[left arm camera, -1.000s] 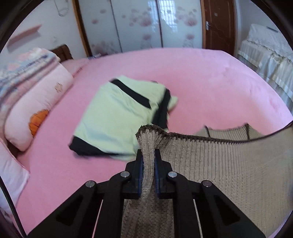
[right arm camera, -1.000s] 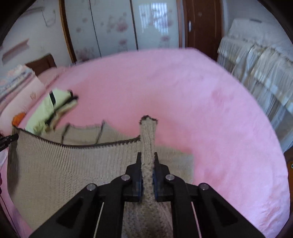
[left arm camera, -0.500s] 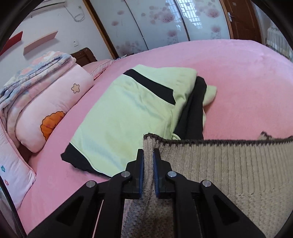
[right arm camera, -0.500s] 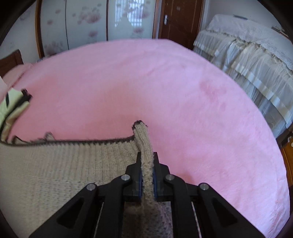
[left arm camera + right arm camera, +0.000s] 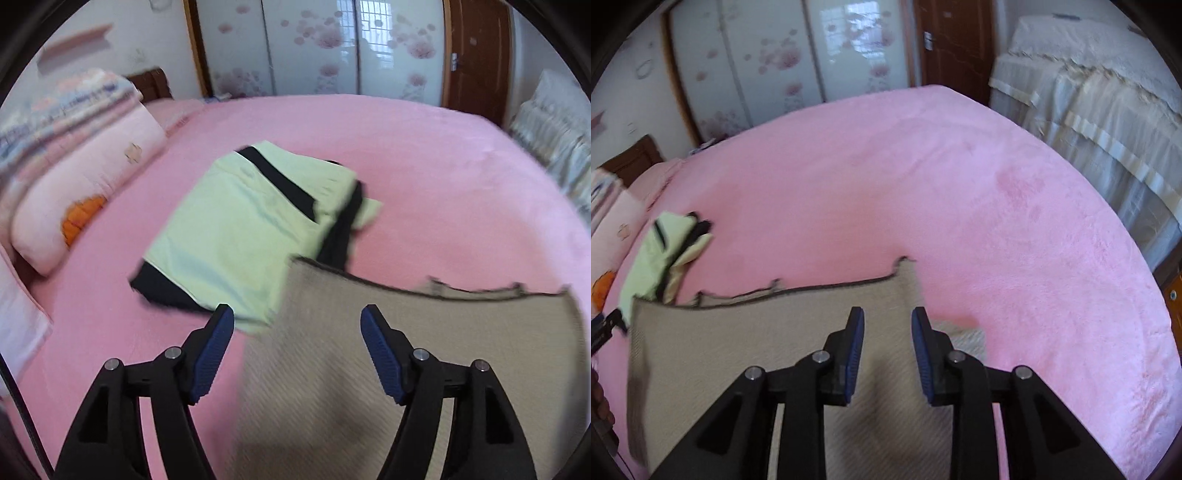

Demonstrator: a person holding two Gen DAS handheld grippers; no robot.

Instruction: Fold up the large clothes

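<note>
Your left gripper (image 5: pixel 297 321) stood with its blue-padded jaws spread wide and nothing between them, poised over the left edge of the beige ribbed-knit sweater (image 5: pixel 399 354). Your right gripper (image 5: pixel 887 321) was parted more narrowly, likewise gripping nothing, above the sweater (image 5: pixel 768 339) near its right edge. The sweater lay spread flat on the pink plush bedspread (image 5: pixel 424 155), its dark-trimmed edge turned away from you. Just beyond the sweater's far left corner lay the folded pale-green garment with black bands (image 5: pixel 251 221); whether the two touched could not be told through the blur. That garment (image 5: pixel 665 251) appeared beyond the sweater's left end in the right wrist view. Farther left of the sweater, past the green garment, a pink bolster pillow with an orange motif (image 5: pixel 85 199) lay under a stack of striped quilts (image 5: pixel 59 114). Well beyond the sweater stood frosted sliding doors with pink blossoms (image 5: pixel 314 48); to its right, off the bedspread (image 5: pixel 960 177), stood furniture under a cream lace-trimmed cover (image 5: pixel 1100 103)
</note>
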